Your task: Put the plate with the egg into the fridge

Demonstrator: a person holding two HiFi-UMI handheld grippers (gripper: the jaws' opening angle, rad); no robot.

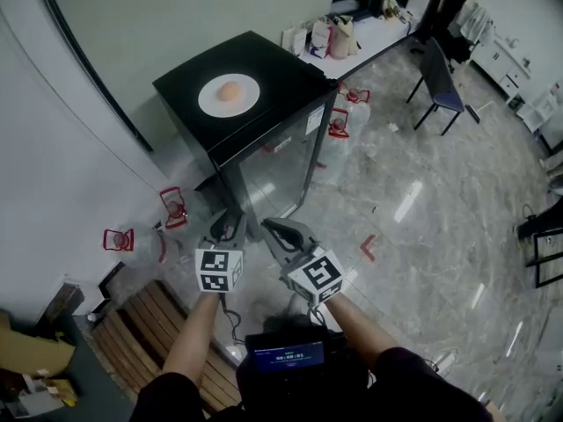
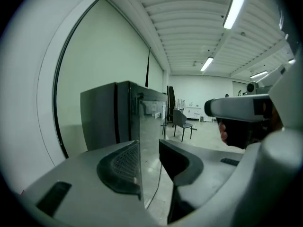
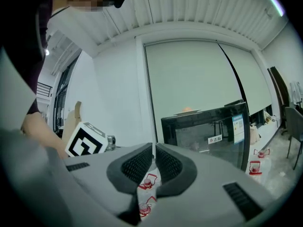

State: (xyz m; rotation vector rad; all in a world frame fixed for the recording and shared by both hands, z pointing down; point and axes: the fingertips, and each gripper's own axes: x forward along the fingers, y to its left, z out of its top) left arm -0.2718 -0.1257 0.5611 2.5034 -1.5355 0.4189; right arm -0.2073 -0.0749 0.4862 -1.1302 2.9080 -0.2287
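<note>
We hold our right gripper point(image 1: 271, 229) with jaws together, empty. Our left gripper point(image 1: 227, 221) has its jaws apart, the edge of the fridge's glass door point(image 2: 151, 126) between them. Beyond, the plate point(image 1: 209, 104) with the egg point(image 1: 229, 91) sits on top of the black fridge point(image 1: 281, 69).

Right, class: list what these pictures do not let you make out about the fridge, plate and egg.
- Inside the fridge: head view, reflections on the glass door hide it.
- Plate and egg: left gripper view, the fridge top hides them.
- Door stickers: right gripper view, print too small.
</note>
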